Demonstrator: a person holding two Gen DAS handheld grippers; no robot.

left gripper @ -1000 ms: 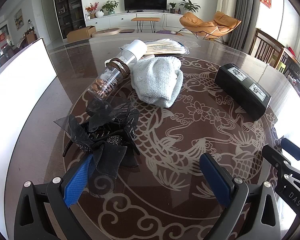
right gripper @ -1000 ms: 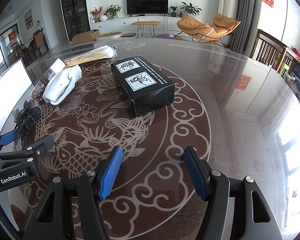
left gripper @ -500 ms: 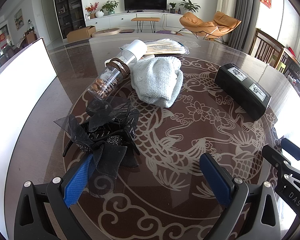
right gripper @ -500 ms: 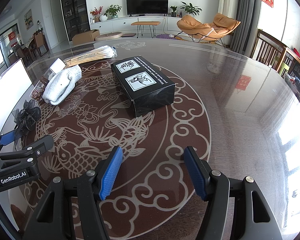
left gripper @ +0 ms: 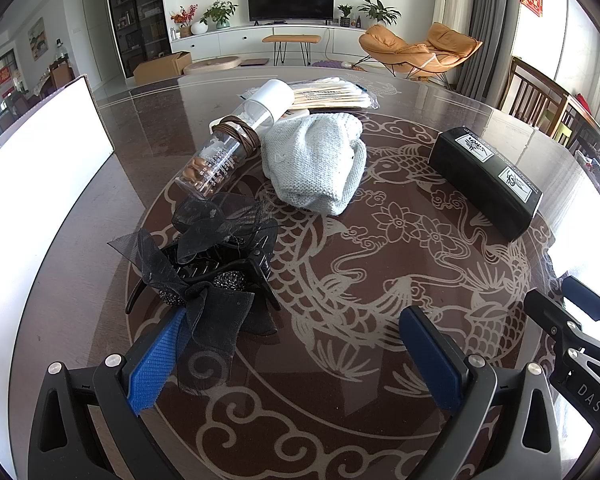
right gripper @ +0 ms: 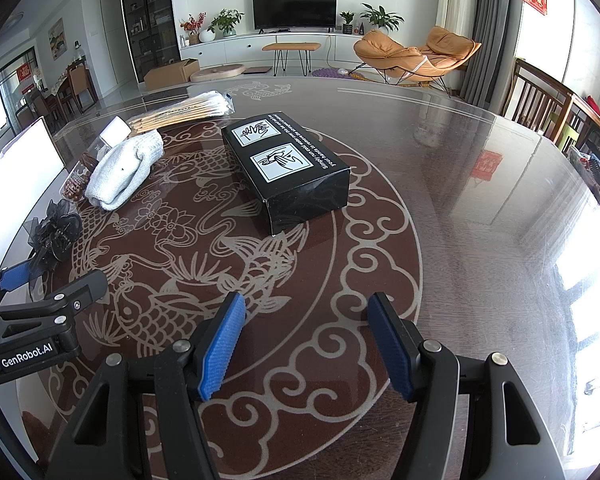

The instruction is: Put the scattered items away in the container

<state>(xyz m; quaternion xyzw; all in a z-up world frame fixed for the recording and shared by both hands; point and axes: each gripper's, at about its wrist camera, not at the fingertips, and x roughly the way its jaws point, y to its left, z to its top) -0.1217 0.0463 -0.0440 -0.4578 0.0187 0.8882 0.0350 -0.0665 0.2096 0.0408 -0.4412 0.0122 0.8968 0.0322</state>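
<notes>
A black bow hair clip [left gripper: 204,264] lies on the round table just ahead of my left gripper [left gripper: 292,320], its ribbon draped over the left fingertip. Behind it rest a clear bottle [left gripper: 236,144] with a white cap and brown bands, a pale knitted cloth [left gripper: 316,164], a packet of wooden sticks [left gripper: 332,94] and a black box [left gripper: 484,176]. The left gripper is open with nothing between its fingers. My right gripper [right gripper: 306,320] is open too, low over the table, with the black box [right gripper: 288,168] ahead of it. A white container wall [left gripper: 40,148] stands at the left.
The glass table [right gripper: 480,208] carries a fish pattern. The left gripper [right gripper: 28,304] shows at the left edge of the right wrist view. Wooden chairs [right gripper: 548,108] stand by the table's right side. A TV, cabinets and an orange lounge chair are far behind.
</notes>
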